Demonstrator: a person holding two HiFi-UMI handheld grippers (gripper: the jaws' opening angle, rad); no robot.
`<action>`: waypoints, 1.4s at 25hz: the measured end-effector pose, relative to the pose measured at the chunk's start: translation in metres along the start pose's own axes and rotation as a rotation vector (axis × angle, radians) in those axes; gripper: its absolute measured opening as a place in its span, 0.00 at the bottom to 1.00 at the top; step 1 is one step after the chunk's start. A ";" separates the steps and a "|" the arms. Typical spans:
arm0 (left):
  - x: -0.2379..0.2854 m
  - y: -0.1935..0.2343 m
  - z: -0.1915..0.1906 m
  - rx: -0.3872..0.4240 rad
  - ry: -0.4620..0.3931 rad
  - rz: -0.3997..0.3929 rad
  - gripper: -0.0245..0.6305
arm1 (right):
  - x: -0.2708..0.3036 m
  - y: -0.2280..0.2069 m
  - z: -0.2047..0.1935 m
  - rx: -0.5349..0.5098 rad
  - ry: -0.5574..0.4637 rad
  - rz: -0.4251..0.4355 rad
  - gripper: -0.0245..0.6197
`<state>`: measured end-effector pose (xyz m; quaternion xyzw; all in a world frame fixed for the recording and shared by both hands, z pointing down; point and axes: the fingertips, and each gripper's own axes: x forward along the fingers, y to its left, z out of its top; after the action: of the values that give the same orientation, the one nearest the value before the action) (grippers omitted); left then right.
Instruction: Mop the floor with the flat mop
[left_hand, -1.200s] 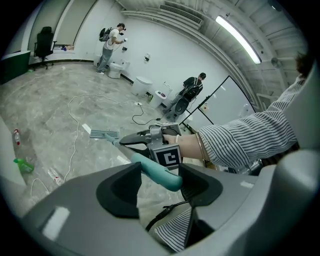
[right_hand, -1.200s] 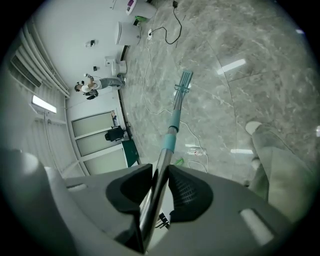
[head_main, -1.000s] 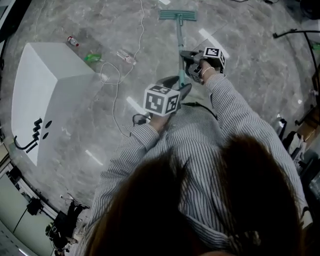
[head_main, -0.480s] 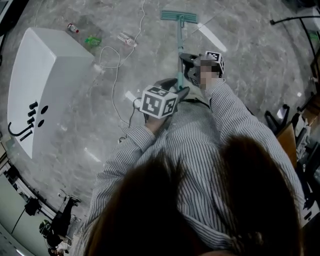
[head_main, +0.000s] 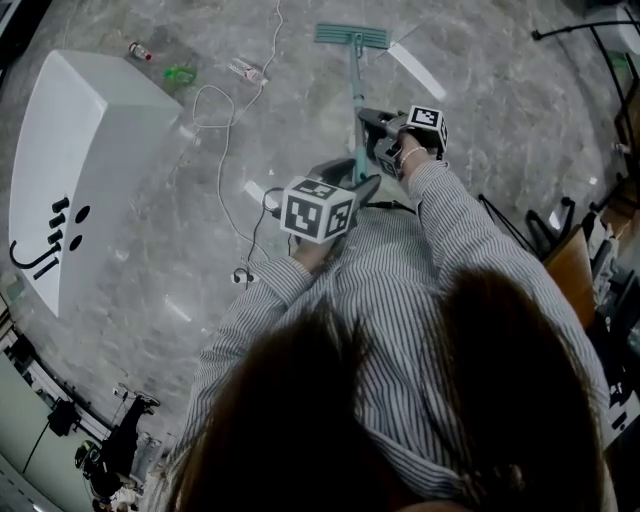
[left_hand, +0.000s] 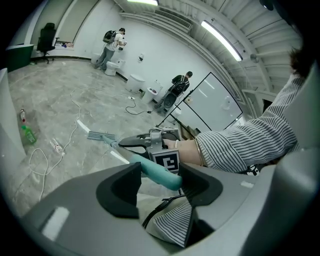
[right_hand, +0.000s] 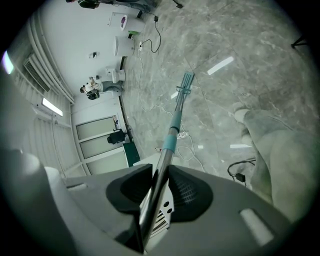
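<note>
My left gripper (left_hand: 161, 176) gripped the teal top end of the flat mop (head_main: 355, 92), my right gripper (right_hand: 156, 187) clamped its metal shaft lower down, the head resting on the floor (head_main: 500, 110) ahead.

The mop (head_main: 352, 36) is teal with a silver shaft, the floor (head_main: 500, 110) grey veined marble, the sleeve (head_main: 462, 232) white with dark pinstripes; a green bottle (head_main: 181, 75) lies at eleven o'clock.

We read no words or numbers; the black marks (head_main: 52, 238) on the white box (head_main: 100, 130) are illegible to us
</note>
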<state>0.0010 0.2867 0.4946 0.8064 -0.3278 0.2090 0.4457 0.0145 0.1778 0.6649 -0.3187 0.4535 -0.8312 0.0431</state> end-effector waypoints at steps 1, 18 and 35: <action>0.000 -0.001 0.001 -0.002 -0.003 -0.001 0.41 | -0.001 0.000 0.000 0.000 0.001 -0.002 0.20; 0.022 0.010 0.040 0.011 0.012 -0.019 0.42 | 0.008 0.031 0.029 -0.020 0.031 -0.033 0.20; 0.133 0.073 0.264 -0.039 -0.056 -0.022 0.45 | 0.069 0.177 0.227 -0.087 0.101 -0.090 0.20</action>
<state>0.0533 -0.0130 0.4852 0.8067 -0.3354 0.1750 0.4541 0.0507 -0.1155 0.6481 -0.2978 0.4760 -0.8269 -0.0311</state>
